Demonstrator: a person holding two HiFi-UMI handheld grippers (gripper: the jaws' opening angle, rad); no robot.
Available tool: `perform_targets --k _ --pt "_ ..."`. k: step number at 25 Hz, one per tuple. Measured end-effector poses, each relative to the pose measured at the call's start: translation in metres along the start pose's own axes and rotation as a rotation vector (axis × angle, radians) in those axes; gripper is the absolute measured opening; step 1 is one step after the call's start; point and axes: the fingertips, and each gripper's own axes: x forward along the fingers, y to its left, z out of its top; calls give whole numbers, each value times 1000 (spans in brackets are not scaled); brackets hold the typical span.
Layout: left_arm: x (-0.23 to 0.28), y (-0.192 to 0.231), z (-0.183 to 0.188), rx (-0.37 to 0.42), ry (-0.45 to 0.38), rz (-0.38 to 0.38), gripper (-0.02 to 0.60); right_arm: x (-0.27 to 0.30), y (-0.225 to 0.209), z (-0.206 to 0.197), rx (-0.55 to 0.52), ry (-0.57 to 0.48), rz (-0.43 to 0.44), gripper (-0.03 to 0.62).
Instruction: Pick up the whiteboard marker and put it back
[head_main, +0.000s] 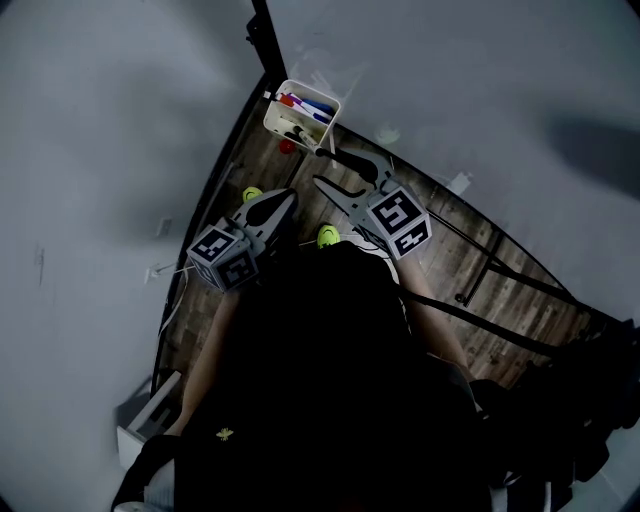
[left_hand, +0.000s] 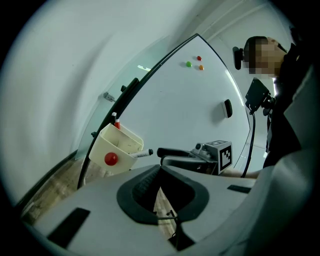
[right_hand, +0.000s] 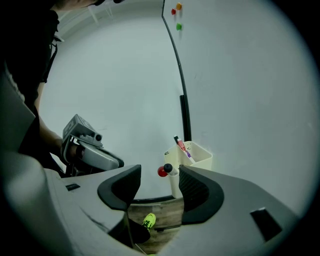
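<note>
Your left gripper (left_hand: 159, 169) shut, empty. Your right gripper (head_main: 322, 167) wide open, holds nothing. One holder (left_hand: 102, 147) at 12 o'clock: one red magnet (left_hand: 111, 159), one black-capped marker (left_hand: 141, 154) poking out.

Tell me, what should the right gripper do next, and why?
Probably draw the right gripper straight back. Its jaws stand open, touching nothing, and the marker already rests in the holder, its black end poking over the rim just ahead of them.
</note>
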Motion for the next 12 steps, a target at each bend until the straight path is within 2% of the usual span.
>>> perform_targets --k 5,12 --pt "4 11 8 16 26 -32 20 10 -4 2 -24 8 -20 225" --pt "8 24 13 7 60 -66 20 20 -9 5 -2 11 -50 224"
